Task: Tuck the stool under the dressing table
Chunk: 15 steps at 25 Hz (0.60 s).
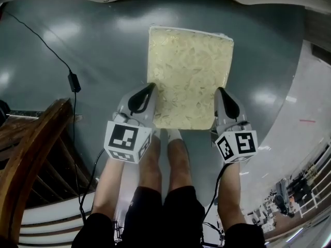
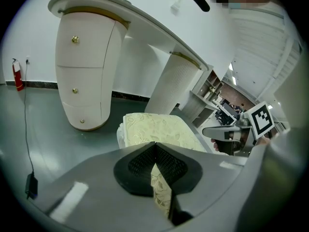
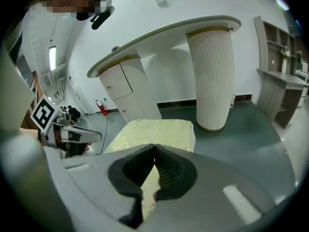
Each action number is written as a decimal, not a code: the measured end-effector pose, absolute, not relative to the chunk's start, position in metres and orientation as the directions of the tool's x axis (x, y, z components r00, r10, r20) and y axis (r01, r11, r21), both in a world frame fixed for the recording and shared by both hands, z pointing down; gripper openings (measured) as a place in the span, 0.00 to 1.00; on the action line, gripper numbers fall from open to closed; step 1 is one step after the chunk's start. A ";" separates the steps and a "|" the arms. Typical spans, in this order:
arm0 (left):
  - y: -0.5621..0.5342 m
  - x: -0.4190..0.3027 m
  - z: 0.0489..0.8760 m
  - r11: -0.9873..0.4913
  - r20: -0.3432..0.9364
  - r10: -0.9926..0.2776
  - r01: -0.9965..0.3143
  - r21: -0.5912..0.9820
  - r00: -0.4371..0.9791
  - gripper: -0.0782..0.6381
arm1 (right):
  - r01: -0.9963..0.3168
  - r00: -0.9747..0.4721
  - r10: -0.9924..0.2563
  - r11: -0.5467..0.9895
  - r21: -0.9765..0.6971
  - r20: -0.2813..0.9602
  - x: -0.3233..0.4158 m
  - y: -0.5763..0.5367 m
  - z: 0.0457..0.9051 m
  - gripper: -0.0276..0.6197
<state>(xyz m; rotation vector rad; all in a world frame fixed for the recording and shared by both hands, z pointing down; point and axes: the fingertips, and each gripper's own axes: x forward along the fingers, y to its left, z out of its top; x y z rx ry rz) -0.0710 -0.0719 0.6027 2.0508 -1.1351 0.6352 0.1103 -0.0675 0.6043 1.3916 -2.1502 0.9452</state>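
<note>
The stool point(image 1: 189, 71), topped with a pale yellow floral cushion, stands on the grey floor point(image 1: 88, 40) in front of the white dressing table point(image 2: 84, 76), clear of its top rather than beneath it. The left tool point(image 1: 151, 87) and right tool point(image 1: 219, 90) flank the stool's near corners, each clenched shut on nothing.
</note>
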 end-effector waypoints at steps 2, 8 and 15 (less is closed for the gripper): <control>-0.073 -0.072 0.607 -0.366 0.694 -0.524 -0.867 0.339 0.493 0.12 | -0.905 -0.423 -0.634 0.255 -0.341 0.648 0.113 -0.068 0.608 0.05; -0.070 -0.073 0.622 -0.342 0.699 -0.505 -0.861 0.377 0.507 0.24 | -0.902 -0.423 -0.637 0.224 -0.369 0.645 0.122 -0.064 0.622 0.08; -0.069 -0.073 0.637 -0.297 0.707 -0.479 -0.853 0.428 0.521 0.48 | -0.887 -0.444 -0.634 0.208 -0.413 0.634 0.129 -0.063 0.634 0.36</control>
